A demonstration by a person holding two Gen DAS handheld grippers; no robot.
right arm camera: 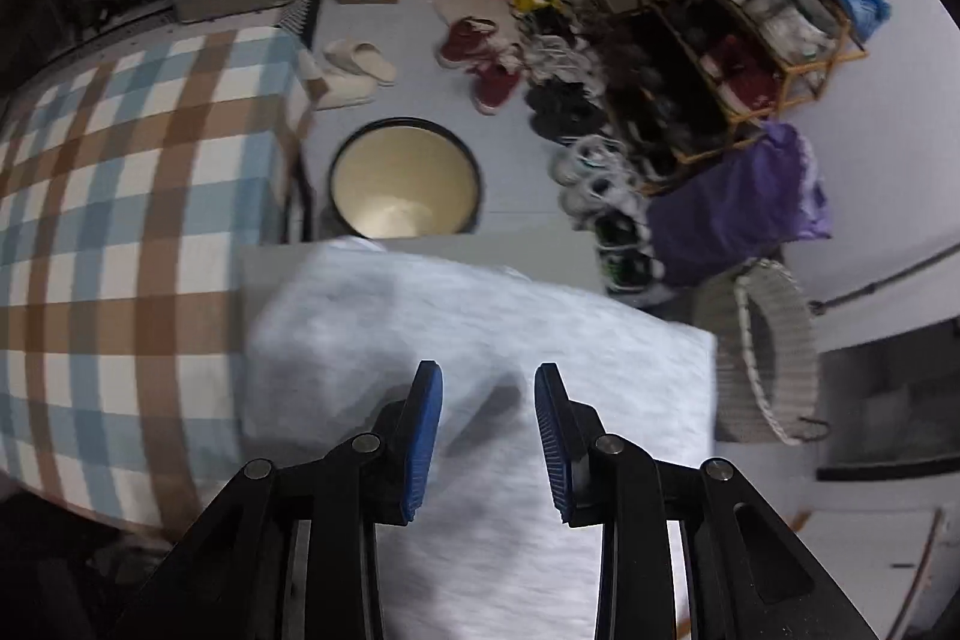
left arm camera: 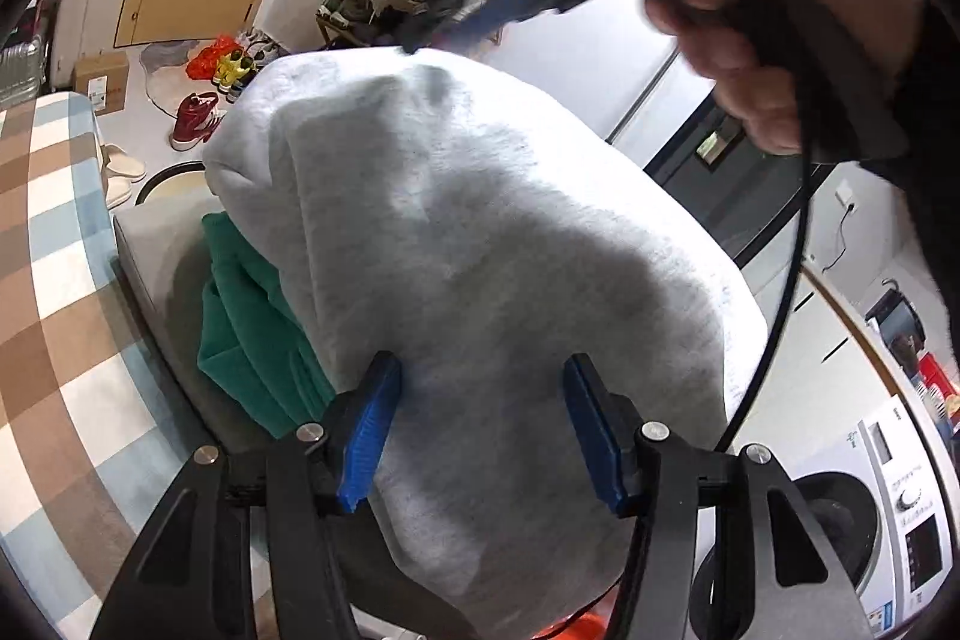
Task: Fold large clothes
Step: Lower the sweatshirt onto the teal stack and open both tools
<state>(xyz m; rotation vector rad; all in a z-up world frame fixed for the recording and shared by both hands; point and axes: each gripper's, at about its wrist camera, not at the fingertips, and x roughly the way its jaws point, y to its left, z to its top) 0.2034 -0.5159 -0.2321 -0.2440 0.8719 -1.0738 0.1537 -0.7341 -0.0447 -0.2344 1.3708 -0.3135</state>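
A small grey table (right arm camera: 540, 244) is standing between a checked bed (right arm camera: 120, 220) and a crowded shoe rack (right arm camera: 750, 40), and the grey sweatshirt (right arm camera: 480, 340) is lying folded on it, partly covering a green garment (left arm camera: 252, 316). The sweatshirt is looking thick, soft and bulging, its far edge fairly straight. The left gripper (left arm camera: 480, 424) is hovering with jaws apart; the right gripper (right arm camera: 487, 436) is standing narrowly apart over the cloth, gripping nothing. Pressing the bulge flat evenly would likely be keeping the fold square.
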